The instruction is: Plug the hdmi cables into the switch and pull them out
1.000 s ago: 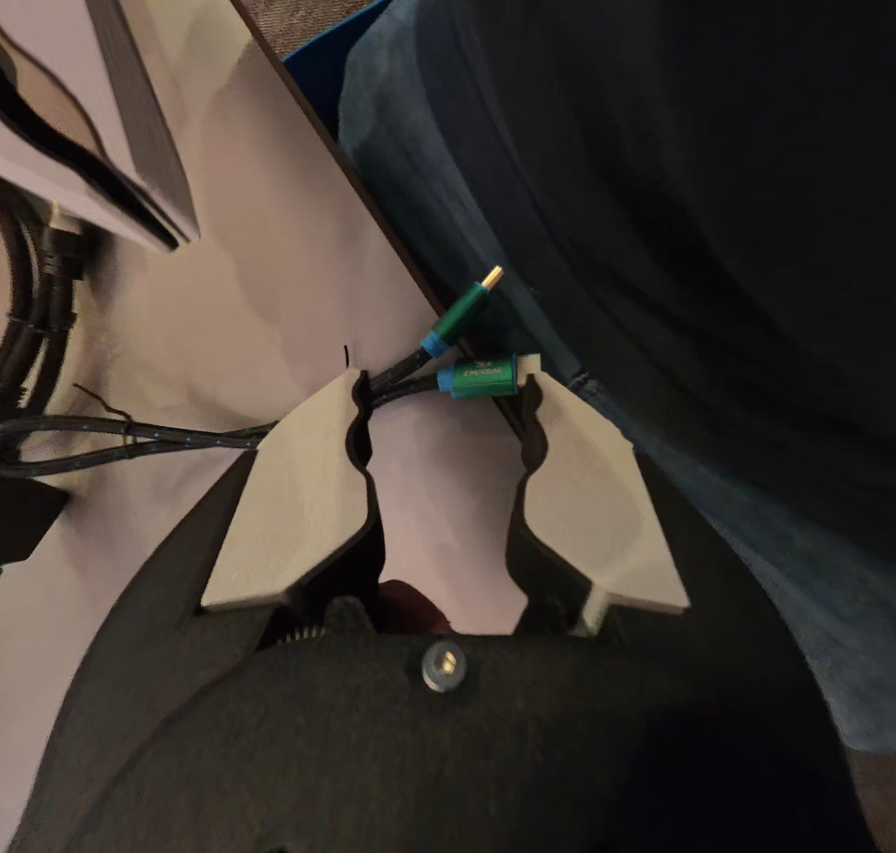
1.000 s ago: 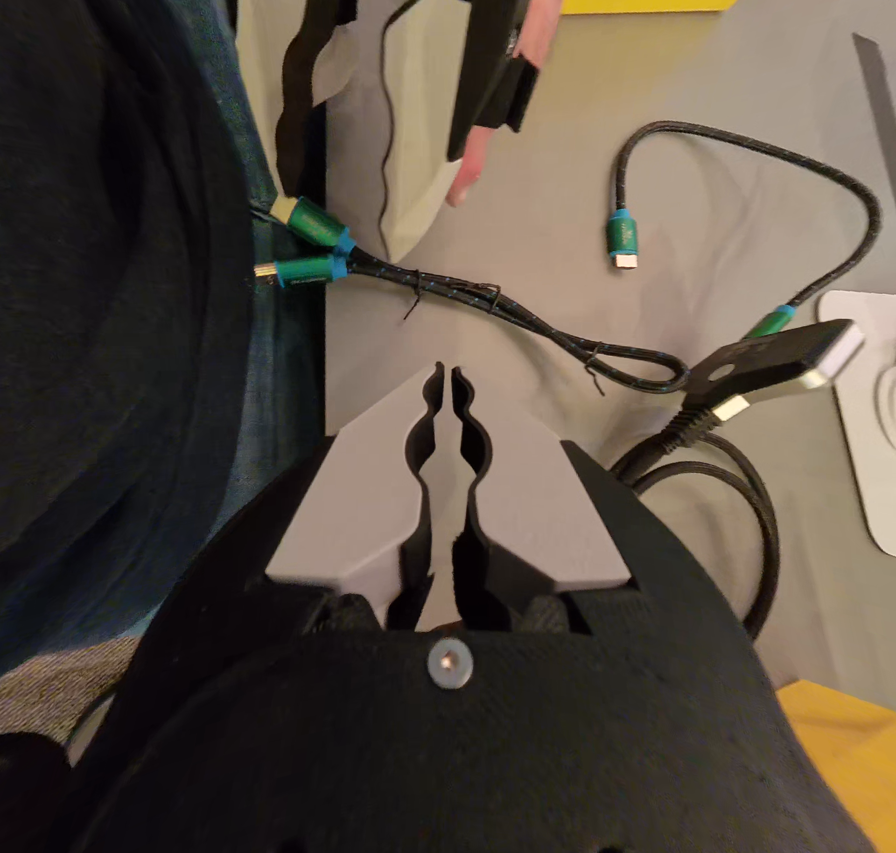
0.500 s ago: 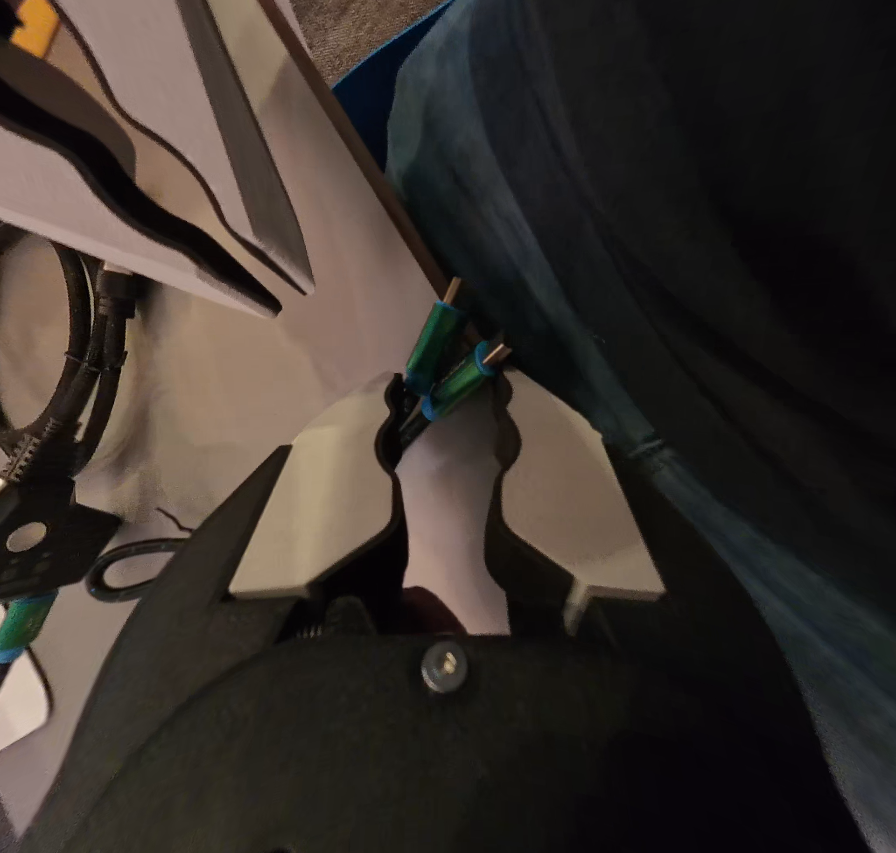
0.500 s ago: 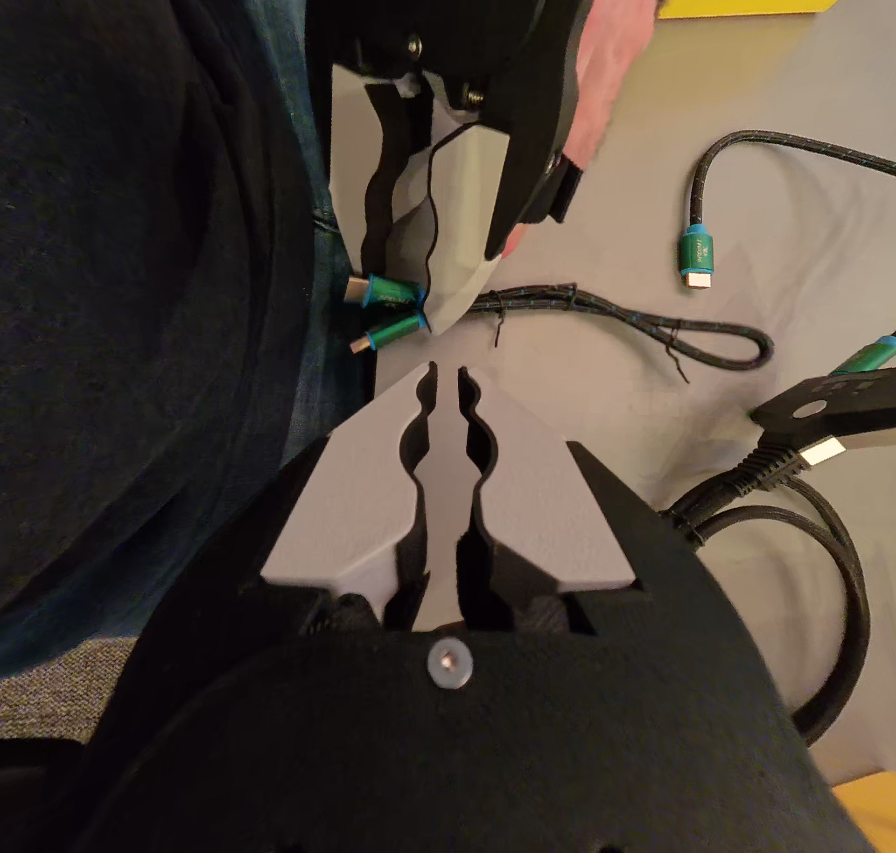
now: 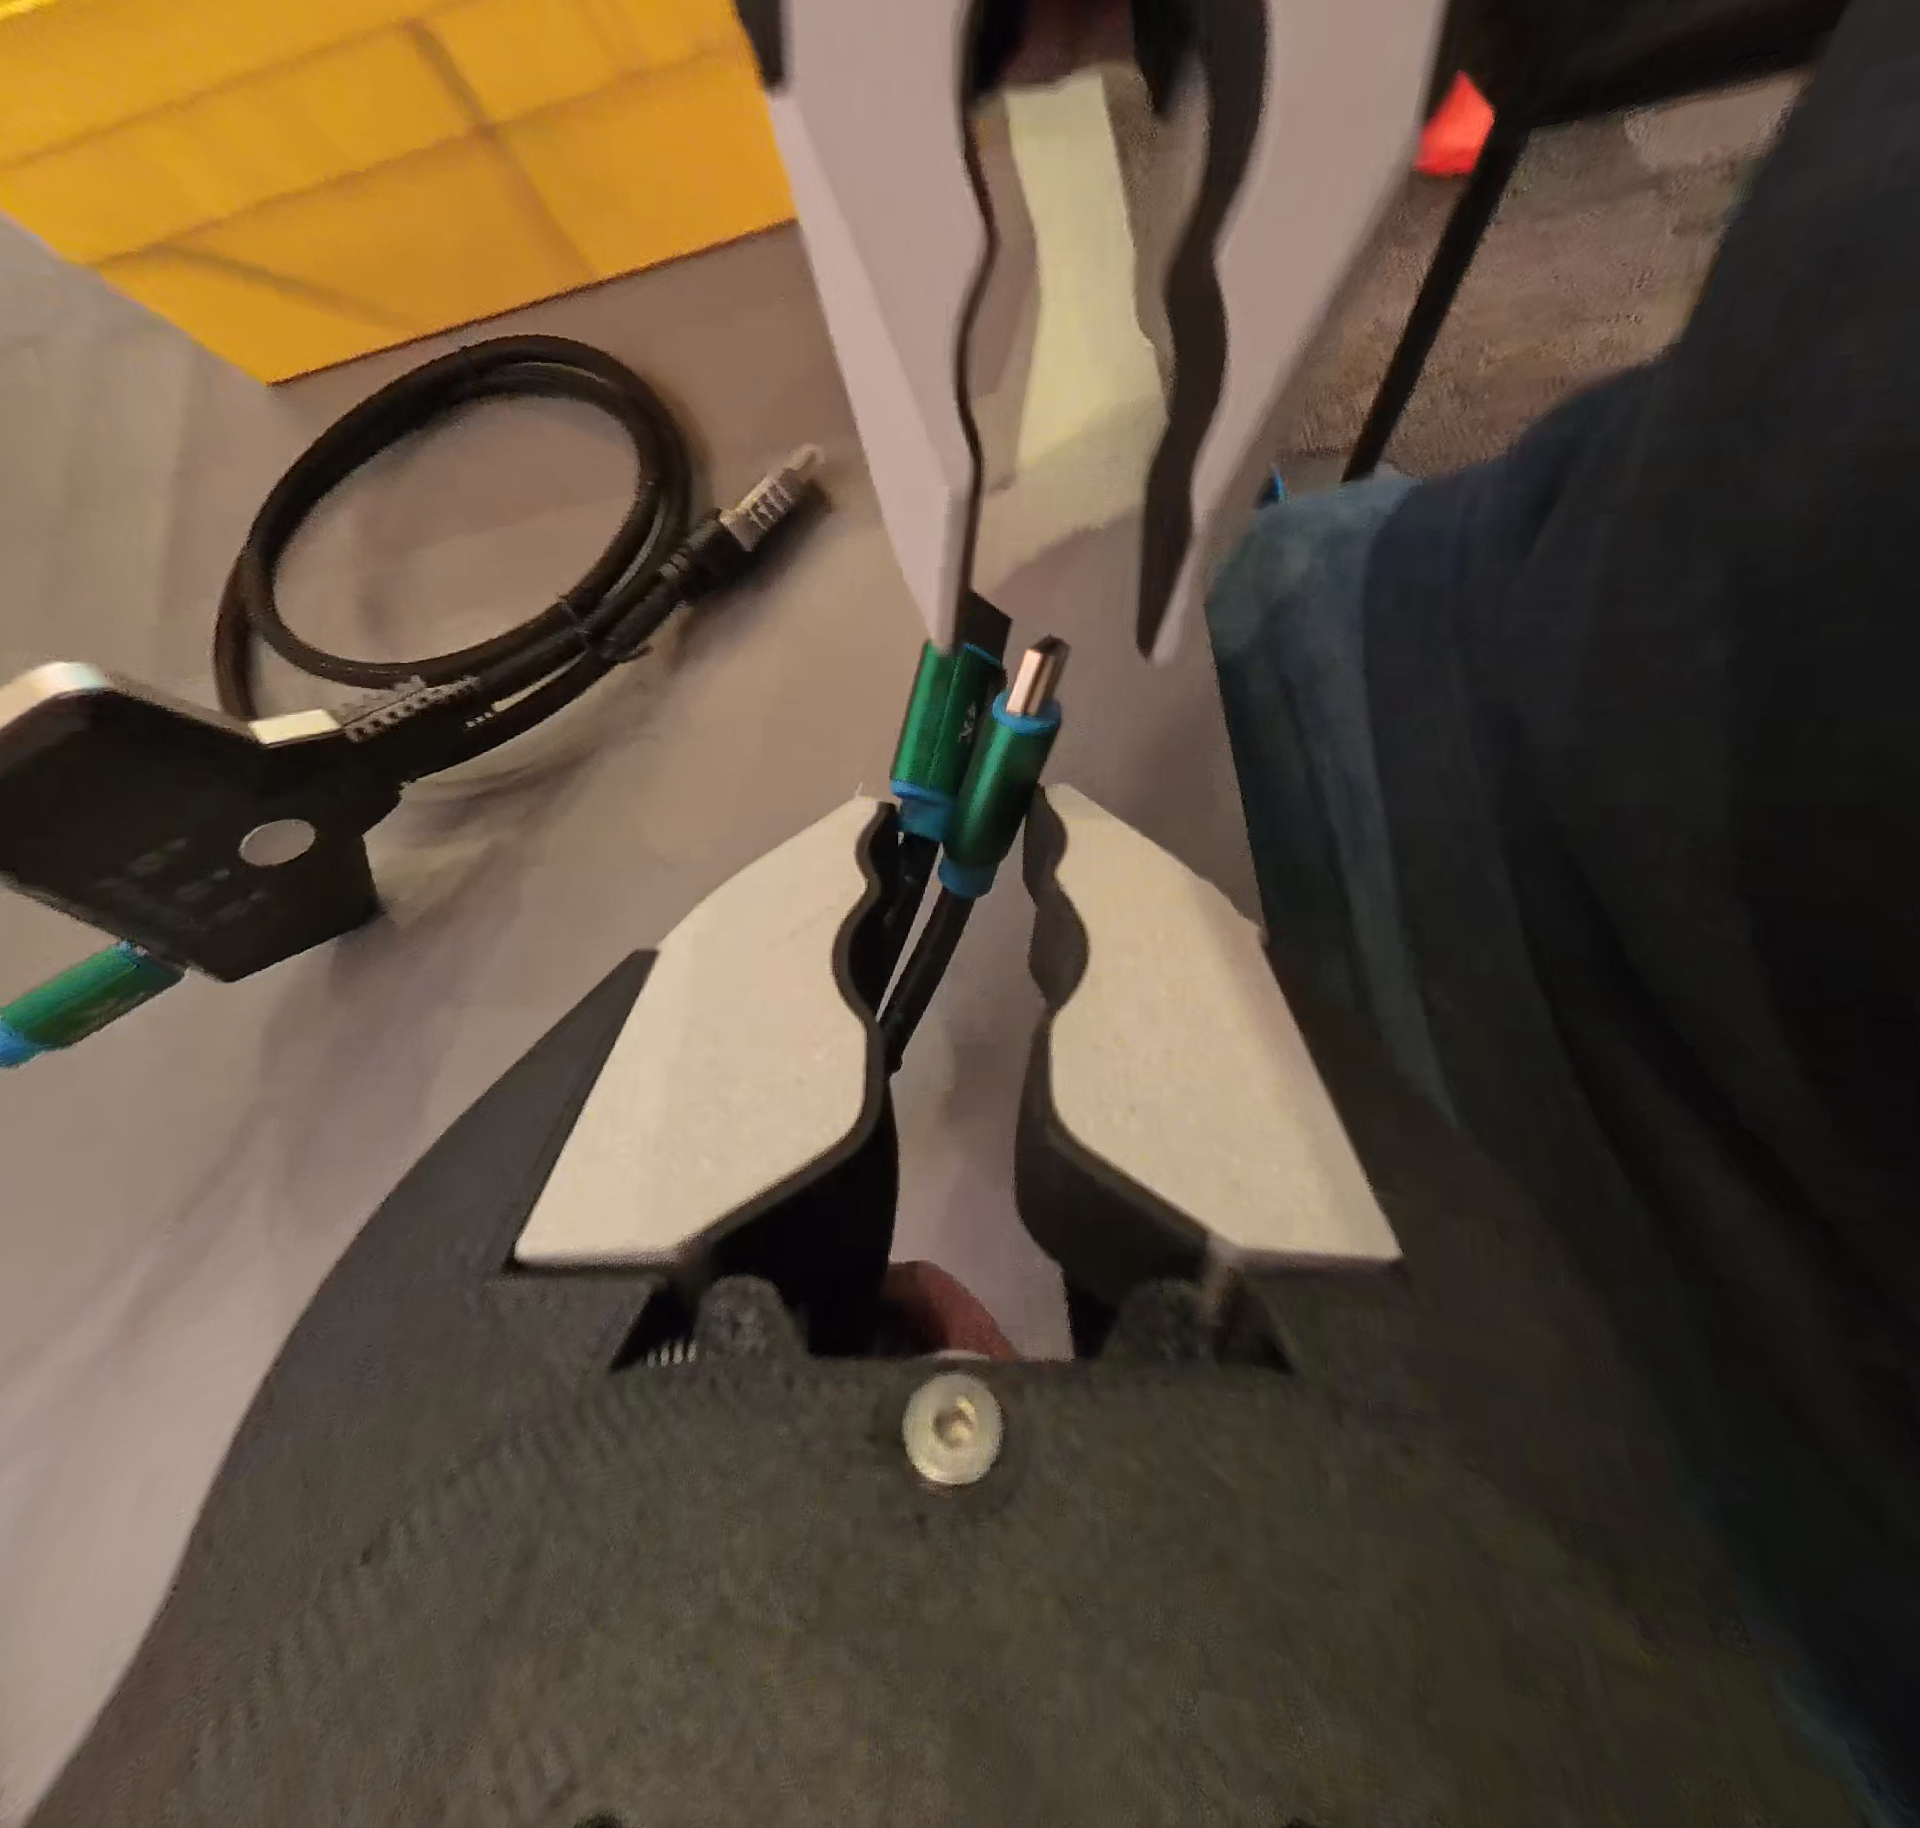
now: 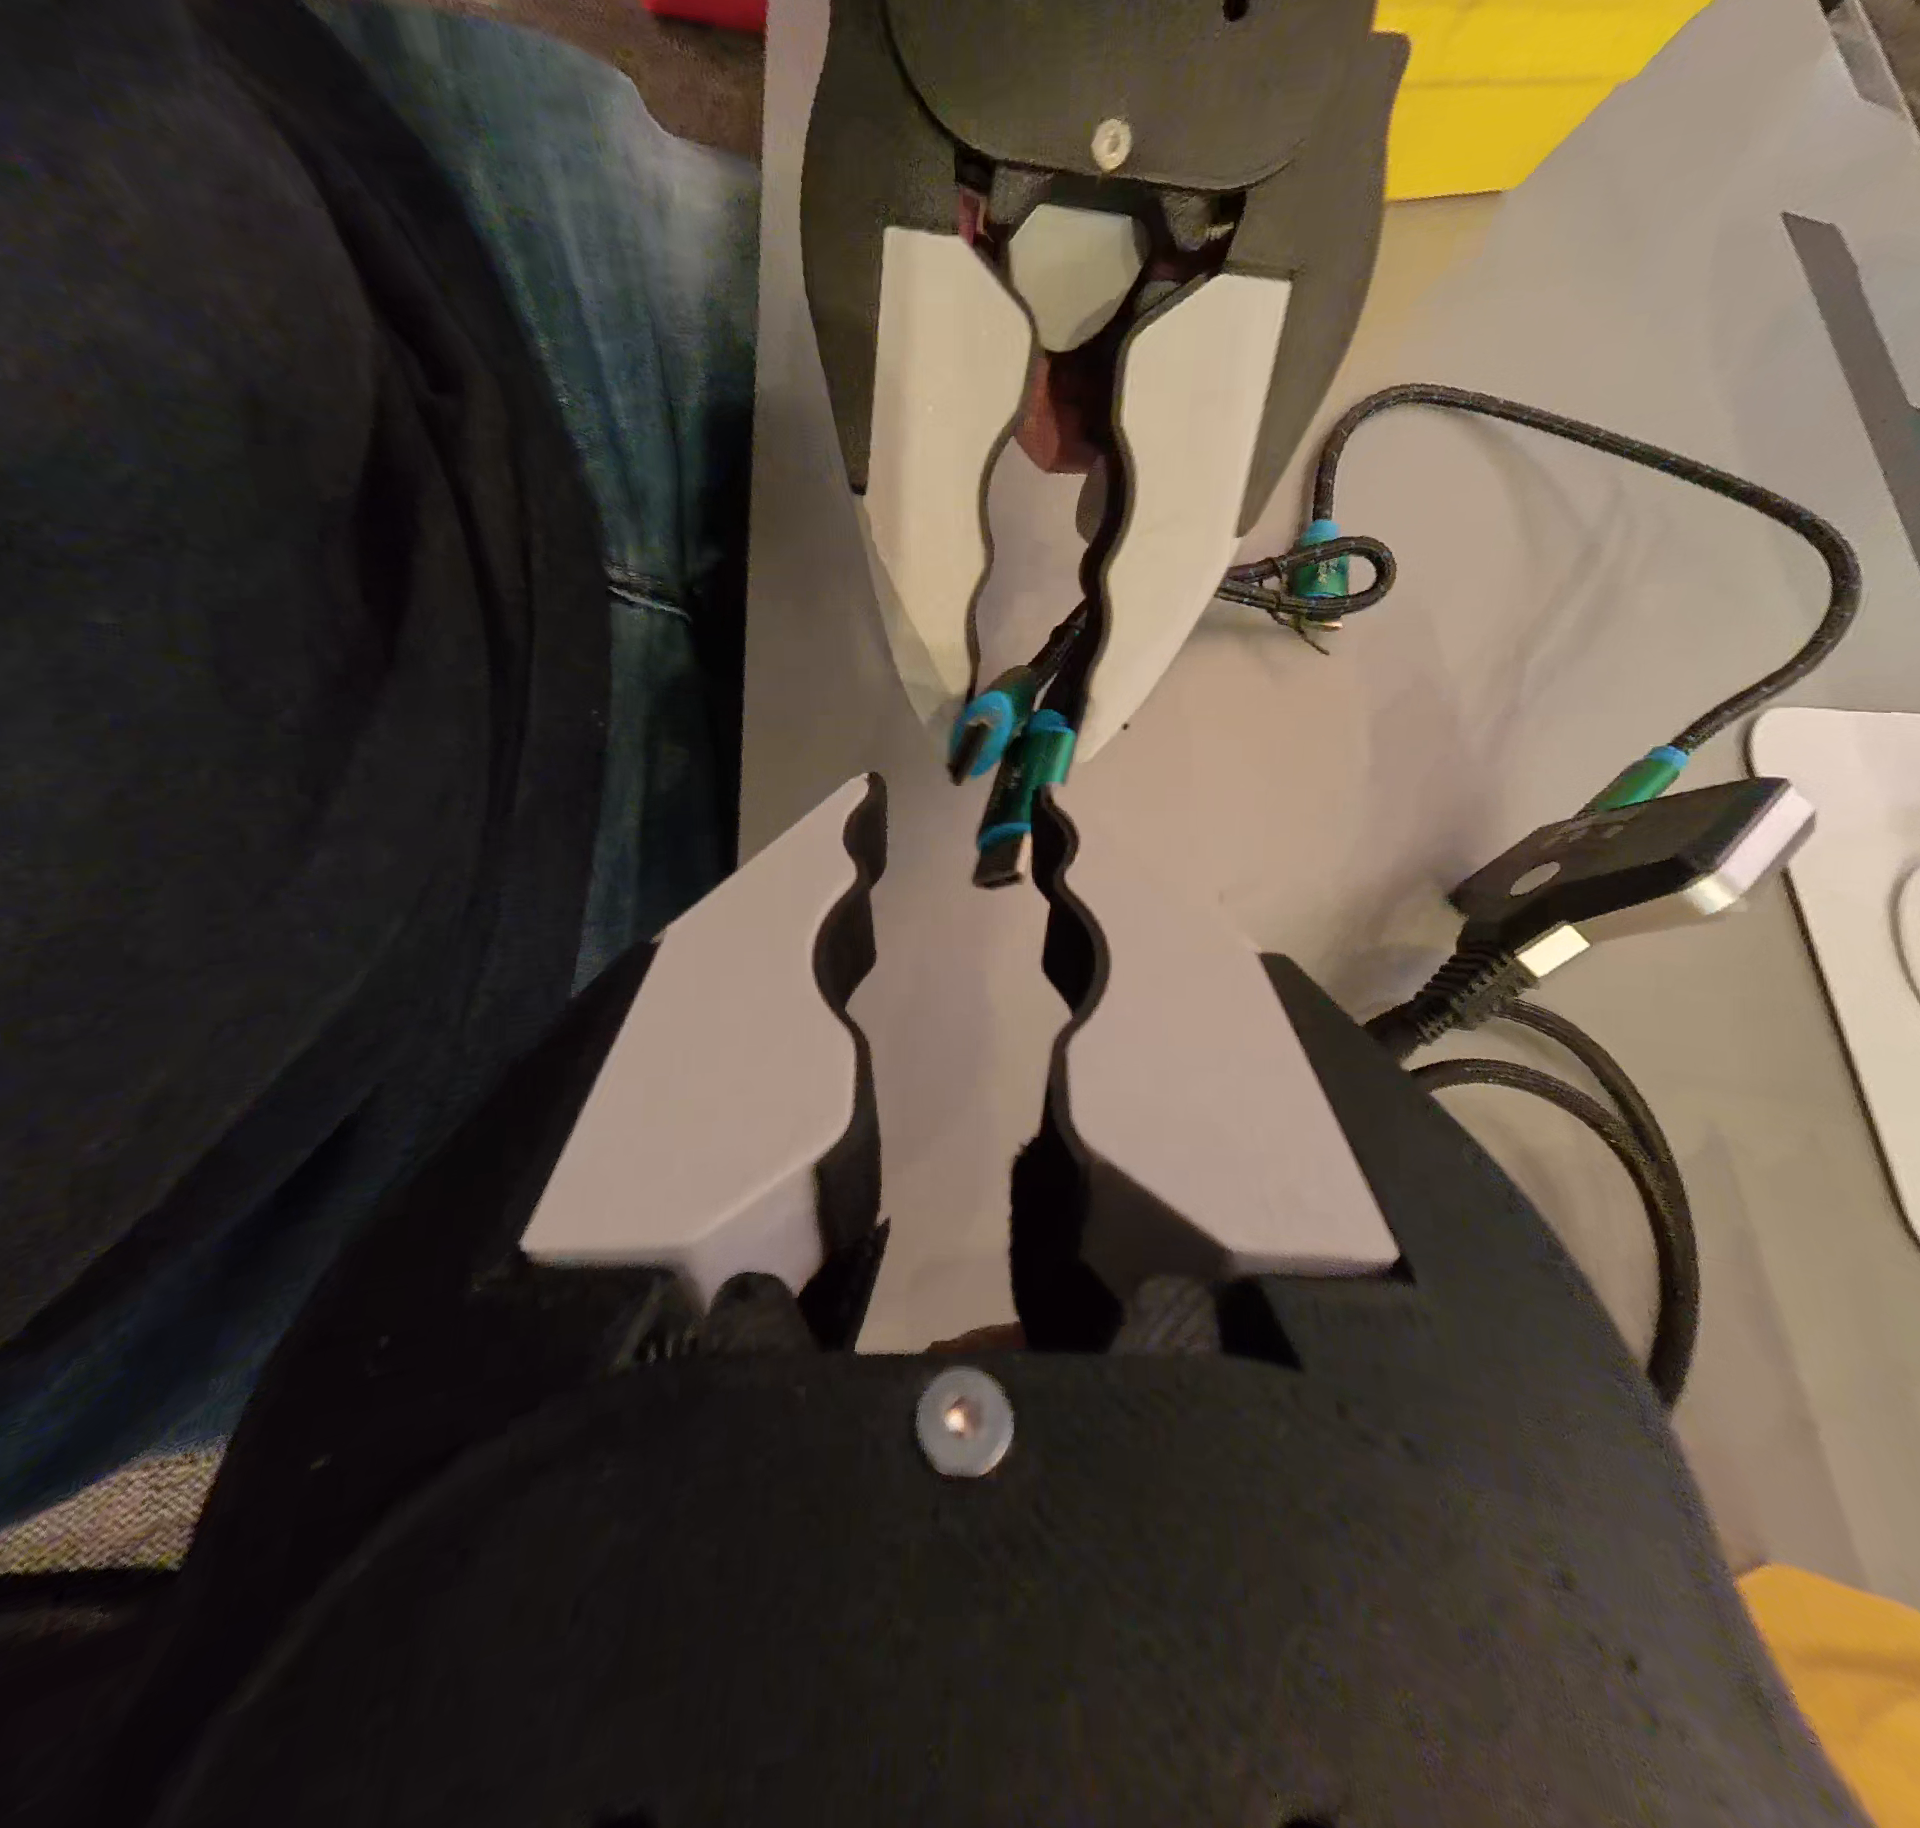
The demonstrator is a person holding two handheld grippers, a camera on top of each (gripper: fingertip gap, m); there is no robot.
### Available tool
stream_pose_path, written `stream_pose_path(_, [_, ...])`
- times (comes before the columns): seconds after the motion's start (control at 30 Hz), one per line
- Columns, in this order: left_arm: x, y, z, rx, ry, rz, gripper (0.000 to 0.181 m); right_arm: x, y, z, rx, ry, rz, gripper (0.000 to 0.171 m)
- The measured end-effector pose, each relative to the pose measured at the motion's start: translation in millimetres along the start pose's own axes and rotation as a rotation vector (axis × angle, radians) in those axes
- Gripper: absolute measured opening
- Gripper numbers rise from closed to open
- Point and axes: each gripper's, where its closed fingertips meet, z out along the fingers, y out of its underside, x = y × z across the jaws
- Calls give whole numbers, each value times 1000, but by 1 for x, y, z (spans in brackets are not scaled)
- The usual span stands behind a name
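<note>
- HDMI cables, two braided black leads with green metal plugs and blue collars point(image 5: 961, 760), stand pinched side by side at the tips of the left tongs point(image 5: 951, 812), plug ends pointing away from the tongs; the left tongs are closed on both leads just behind the plugs
- Right tongs point(image 6: 961, 802) face the left tongs tip to tip; their jaws stand parted and hold nothing; one green plug point(image 6: 1023, 791) reaches in between their tips, close against one jaw
- Switch, a flat black box with a silver edge point(image 6: 1631, 853), lies on the grey table point(image 6: 1299, 770) well off to the outer side of the right tongs, one green plug already seated in it
- Step in hand, as I judge it: passing one plug from the left tongs to the right; no plugging of these two yet
- Next move calls for the right tongs to close on a single plug body, then a square line-up with a free port
</note>
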Motion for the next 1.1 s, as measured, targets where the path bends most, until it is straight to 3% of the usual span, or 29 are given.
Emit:
stream_pose_path(0.2, [-11, -6, 2, -17, -36, -66, 22, 19, -1, 11, -40, 29, 39, 13])
stream_pose_path(0.37, [-26, -12, -10, 35, -89, -110, 22, 35, -14, 2, 116, -4, 218, 8])
stream_pose_path(0.43, [-36, -20, -20, 69, -167, -66, 40, 41, -18, -3, 170, -25, 289, 9])
stream_pose_path(0.57, [-44, -29, -26, 28, -349, 141, 52, 57, -26, -10, 273, -40, 440, 8])
stream_pose_path(0.7, [-59, -34, -28, 11, -563, 216, 31, 65, -41, -15, 401, -99, 597, 8])
stream_pose_path(0.77, [-64, -35, -29, 21, -591, 188, 20, 65, -49, -17, 452, -131, 640, 8])
stream_pose_path(0.93, [-69, -33, -30, -40, -600, 173, 19, 69, -54, -20, 498, -142, 702, 8])
stream_pose_path(1.1, [-73, -28, -31, -107, -571, 162, 19, 71, -55, -18, 442, -82, 624, 8])
